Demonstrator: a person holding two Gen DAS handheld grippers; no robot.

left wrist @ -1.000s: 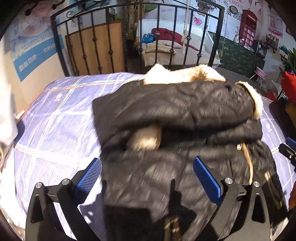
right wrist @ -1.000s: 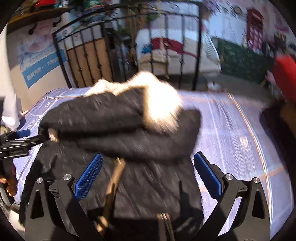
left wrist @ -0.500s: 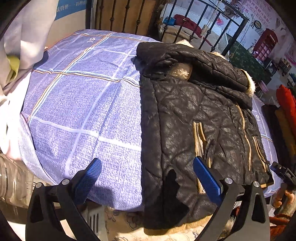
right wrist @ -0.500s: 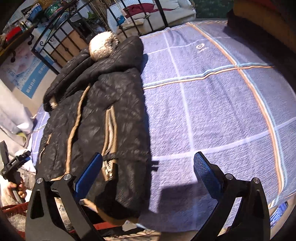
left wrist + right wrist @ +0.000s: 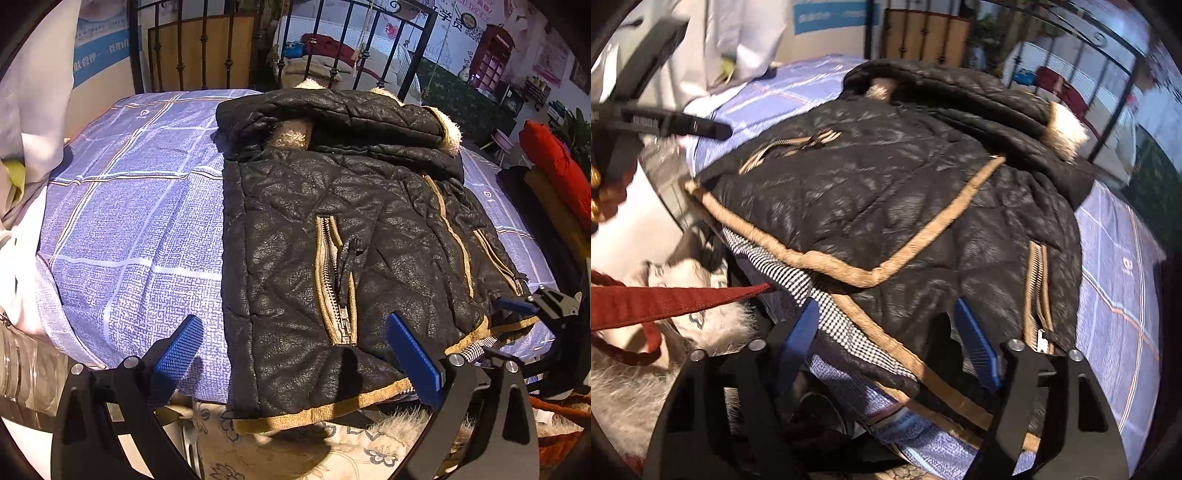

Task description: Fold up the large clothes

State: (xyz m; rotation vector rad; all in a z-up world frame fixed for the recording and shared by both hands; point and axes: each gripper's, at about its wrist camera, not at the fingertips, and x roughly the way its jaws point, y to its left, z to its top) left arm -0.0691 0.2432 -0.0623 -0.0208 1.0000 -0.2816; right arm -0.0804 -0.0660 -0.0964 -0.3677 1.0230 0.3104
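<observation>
Downward and forward, both grippers are being pointed at the black quilted jacket with tan trim and fur-edged hood (image 5: 332, 206), which is lying spread on the blue checked bedsheet (image 5: 140, 221), its hem hanging at the near edge. The left gripper (image 5: 295, 354) is being held with jaws spread wide over the hem's left corner, nothing pinched. The right gripper (image 5: 886, 339) has just been closing its jaws; the jacket's tan-edged hem and checked lining are lying between the 2 blue pads, though whether they are being pressed cannot be told. Only the left view is showing the black iron bed frame (image 5: 369, 48) clearly; the right view is blurred and is showing a red strap (image 5: 665, 299).
</observation>
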